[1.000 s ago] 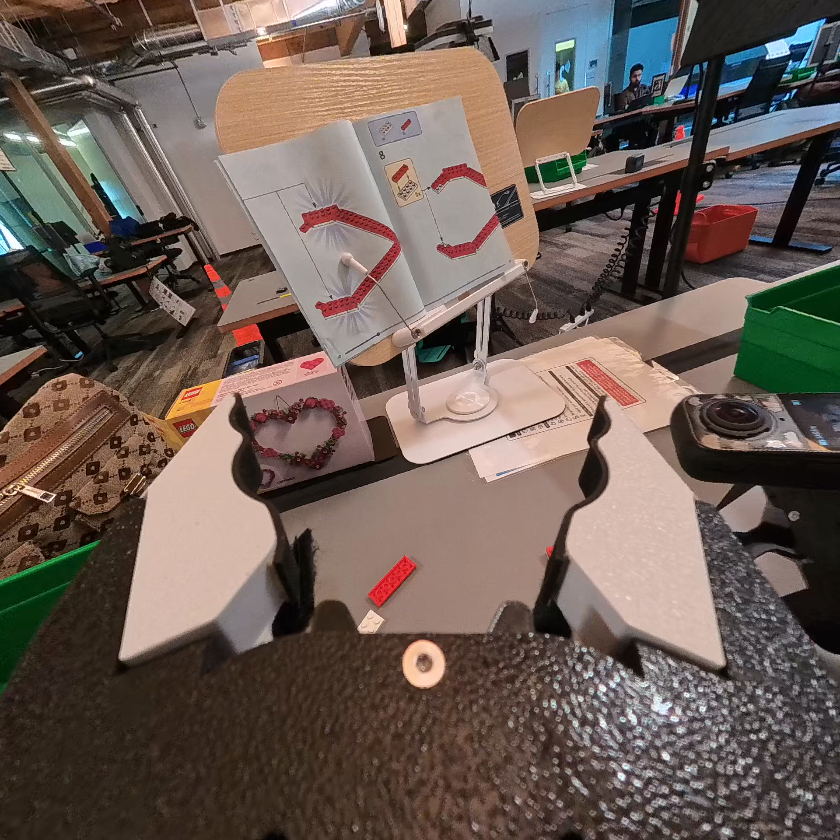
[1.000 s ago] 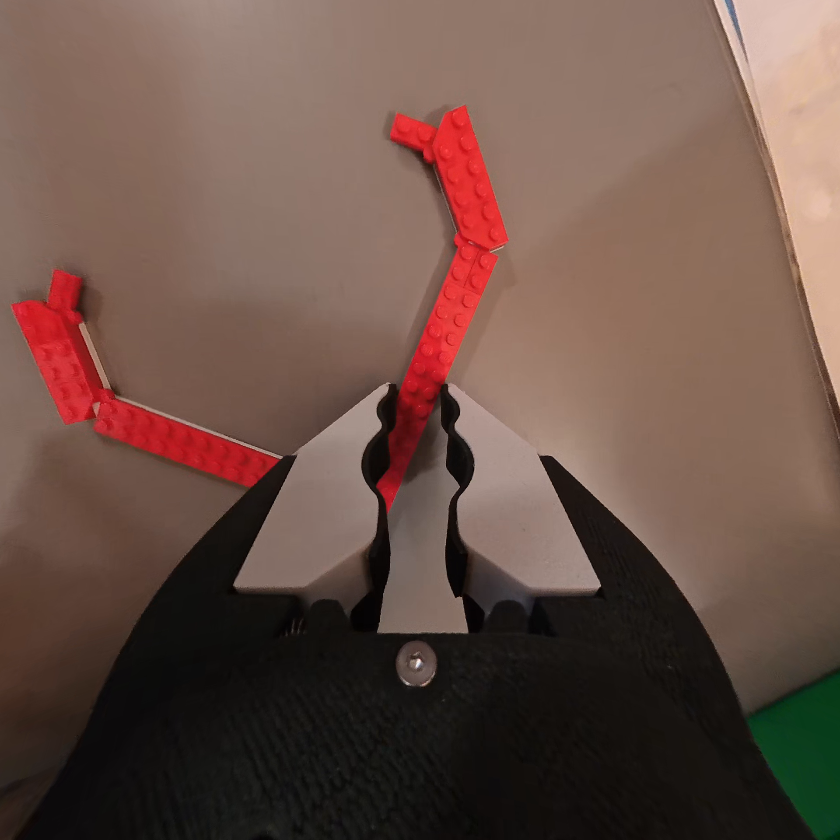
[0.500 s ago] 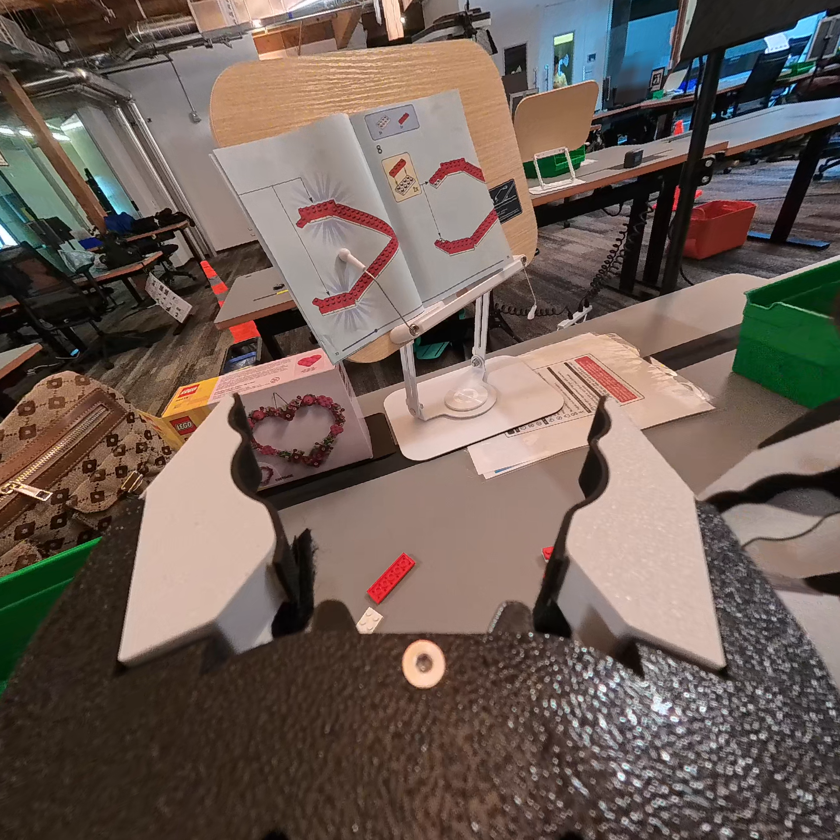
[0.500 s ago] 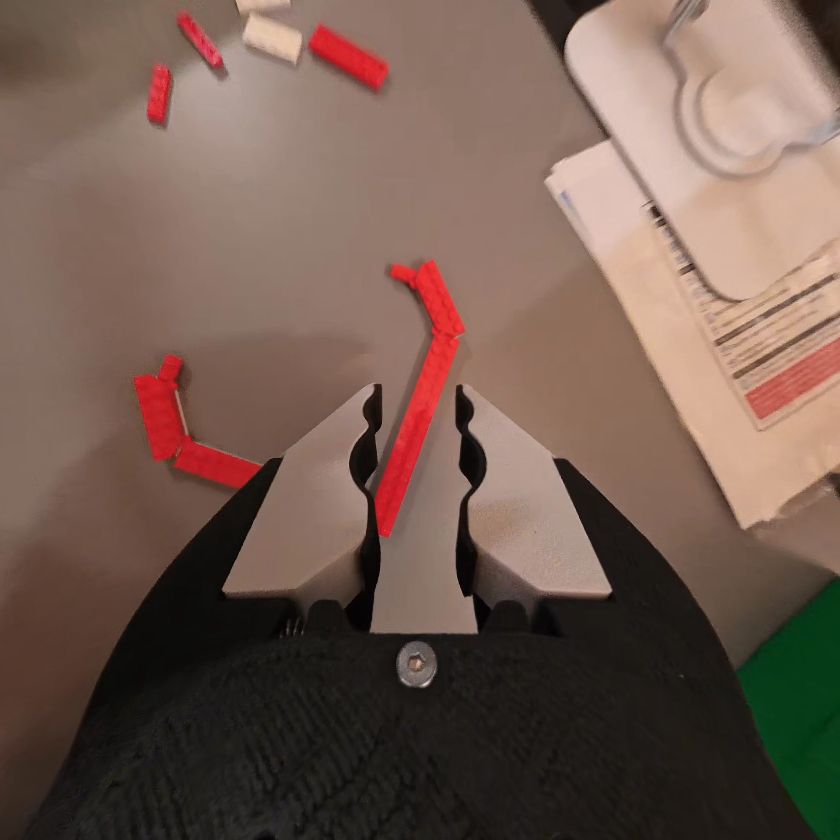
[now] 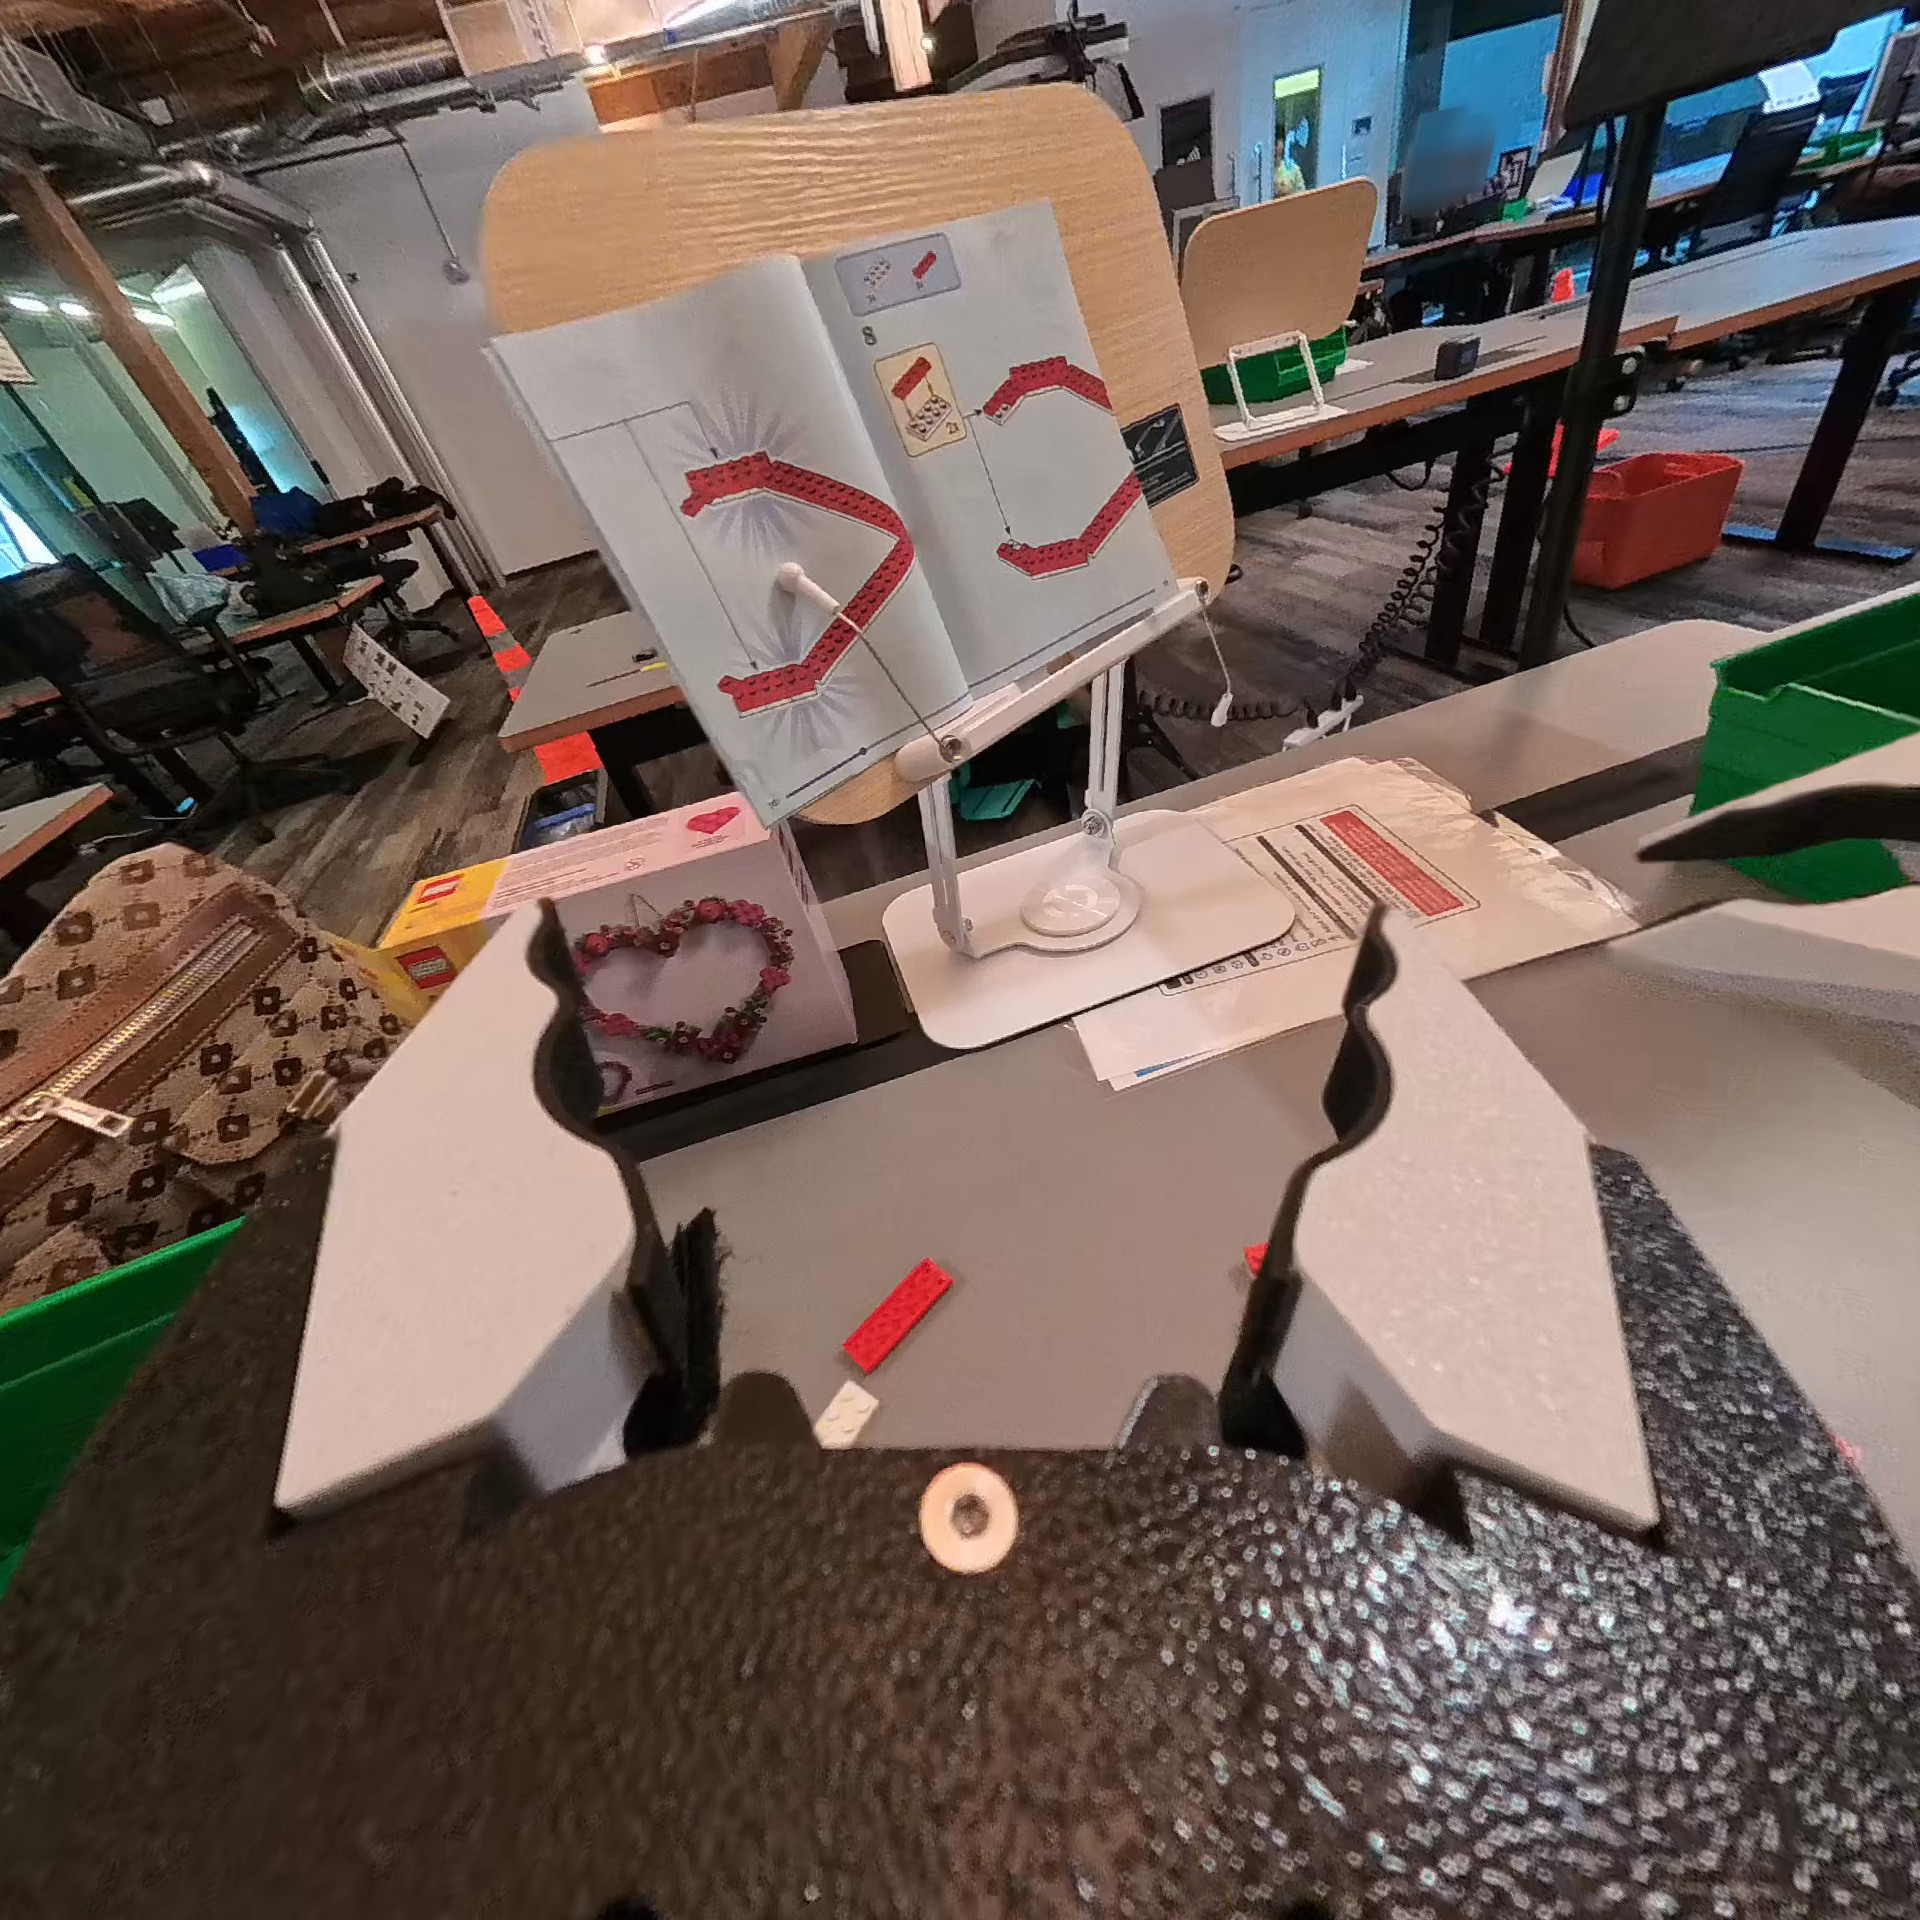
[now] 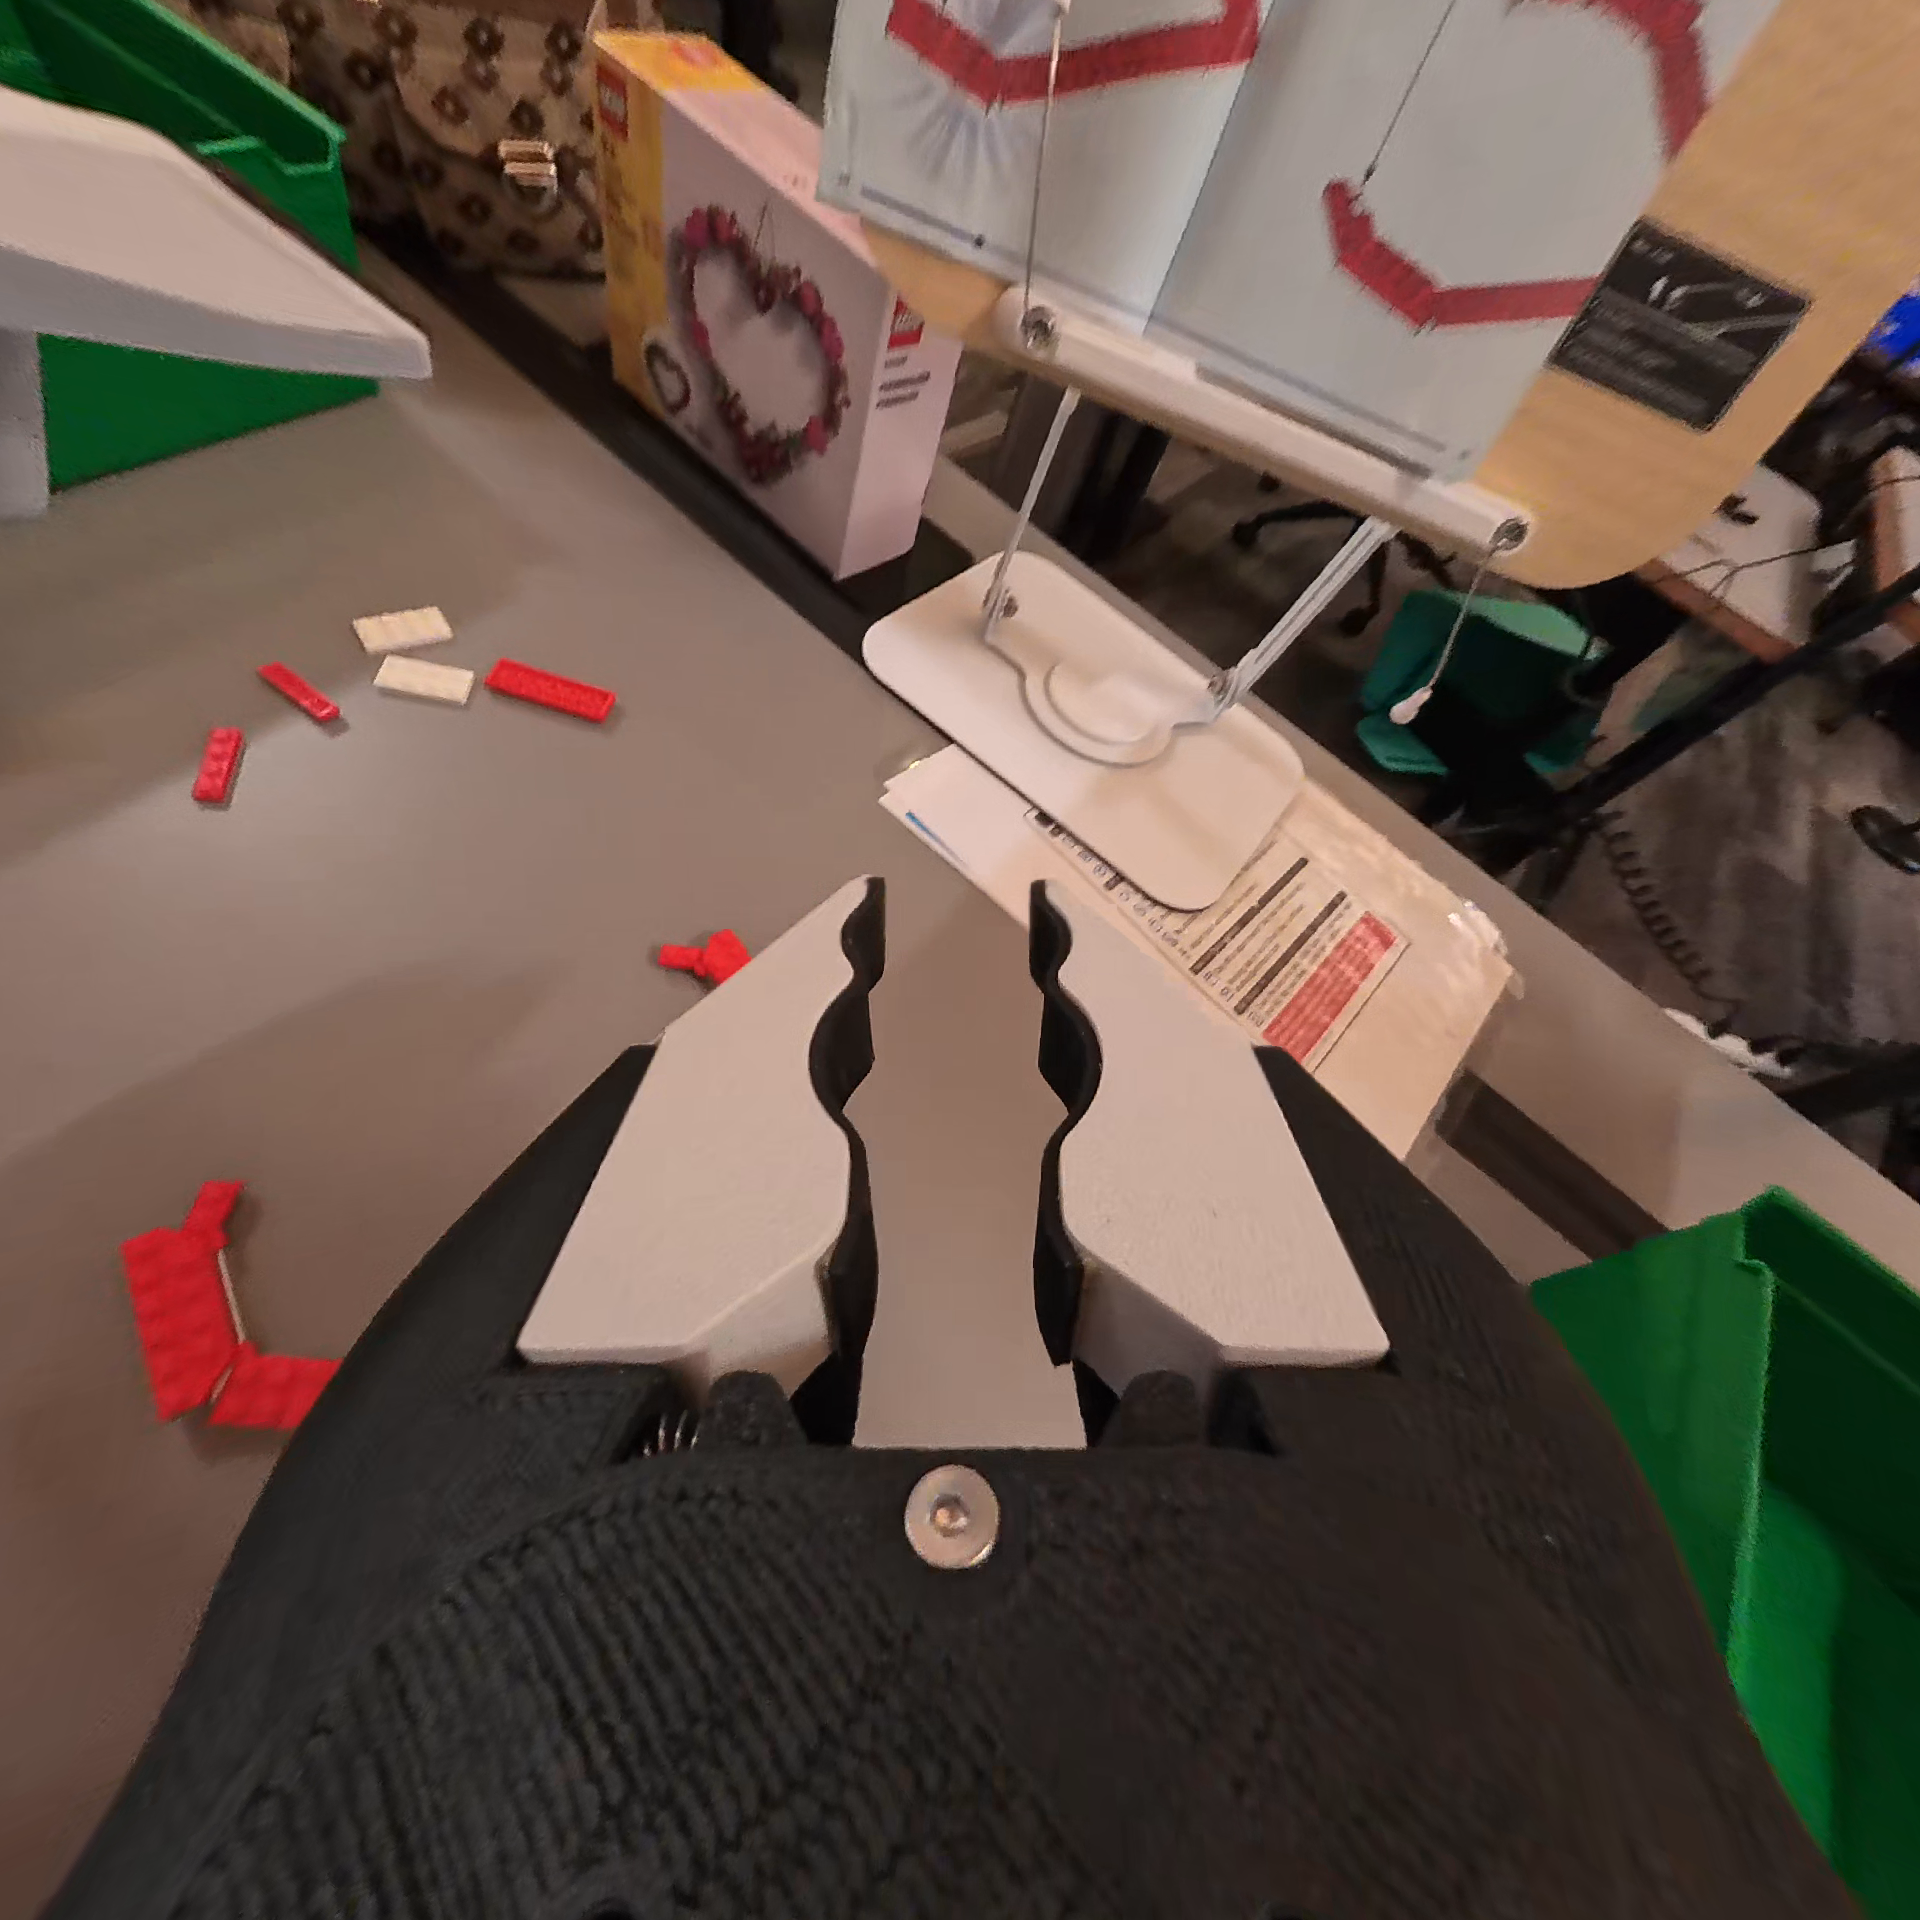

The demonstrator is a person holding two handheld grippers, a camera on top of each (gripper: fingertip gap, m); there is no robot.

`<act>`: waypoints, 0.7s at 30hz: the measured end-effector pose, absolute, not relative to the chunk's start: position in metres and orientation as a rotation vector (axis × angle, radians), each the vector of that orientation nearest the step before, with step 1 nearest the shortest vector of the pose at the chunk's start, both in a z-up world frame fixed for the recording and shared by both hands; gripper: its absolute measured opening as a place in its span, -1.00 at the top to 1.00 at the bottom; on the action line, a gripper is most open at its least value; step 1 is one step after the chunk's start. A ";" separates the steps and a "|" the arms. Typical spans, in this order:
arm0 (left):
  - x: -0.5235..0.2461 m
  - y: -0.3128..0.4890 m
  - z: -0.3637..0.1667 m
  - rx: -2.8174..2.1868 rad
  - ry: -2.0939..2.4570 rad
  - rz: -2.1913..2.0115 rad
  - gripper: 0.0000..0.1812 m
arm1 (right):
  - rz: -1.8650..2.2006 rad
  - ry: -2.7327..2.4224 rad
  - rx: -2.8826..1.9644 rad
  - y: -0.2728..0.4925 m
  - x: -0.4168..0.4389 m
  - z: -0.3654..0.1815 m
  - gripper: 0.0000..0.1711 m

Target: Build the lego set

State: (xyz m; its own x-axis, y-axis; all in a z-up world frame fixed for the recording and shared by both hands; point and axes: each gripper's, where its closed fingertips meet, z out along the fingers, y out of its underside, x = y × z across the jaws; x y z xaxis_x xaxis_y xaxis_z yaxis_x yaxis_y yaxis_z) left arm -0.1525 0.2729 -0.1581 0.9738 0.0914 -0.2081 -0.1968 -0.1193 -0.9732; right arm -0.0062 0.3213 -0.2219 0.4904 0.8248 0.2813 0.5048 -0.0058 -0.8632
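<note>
In the right wrist view, my right gripper (image 6: 954, 888) is open by a narrow gap, empty, above the grey table. One red angled assembly (image 6: 197, 1320) lies at the left. The tip of a second red assembly (image 6: 707, 954) shows beside my left finger; the rest is hidden. Loose pieces lie farther back: two white plates (image 6: 424, 678), a long red plate (image 6: 551, 689) and small red pieces (image 6: 217, 764). In the left wrist view, my left gripper (image 5: 956, 925) is wide open and empty above a red plate (image 5: 897, 1314) and a white plate (image 5: 847, 1413).
The open instruction booklet (image 5: 852, 499) stands on a white stand (image 6: 1091, 717) at the table's back edge, with the set's box (image 6: 769, 343) and a patterned bag (image 5: 135, 1039) to its left. Printed plastic bags (image 6: 1299, 956) lie by the stand. Green bins (image 6: 1714, 1455) flank both sides.
My right gripper has opened off the red assembly, lifted and tilted up toward the booklet stand. My left gripper has stayed open and nearly still.
</note>
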 end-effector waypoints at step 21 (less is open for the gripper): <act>-0.205 0.209 -0.273 -1.604 -0.191 0.120 0.04 | 0.182 -0.819 -1.286 0.320 0.070 -0.272 0.79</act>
State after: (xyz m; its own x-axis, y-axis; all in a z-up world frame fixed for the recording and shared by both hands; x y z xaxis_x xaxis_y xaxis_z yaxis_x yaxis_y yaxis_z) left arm -0.2050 0.2094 -0.2732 0.9797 0.1963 0.0409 0.0486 -0.0347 -0.9982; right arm 0.0700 0.3203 -0.2720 0.7122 0.5492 0.4372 0.3123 0.3099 -0.8980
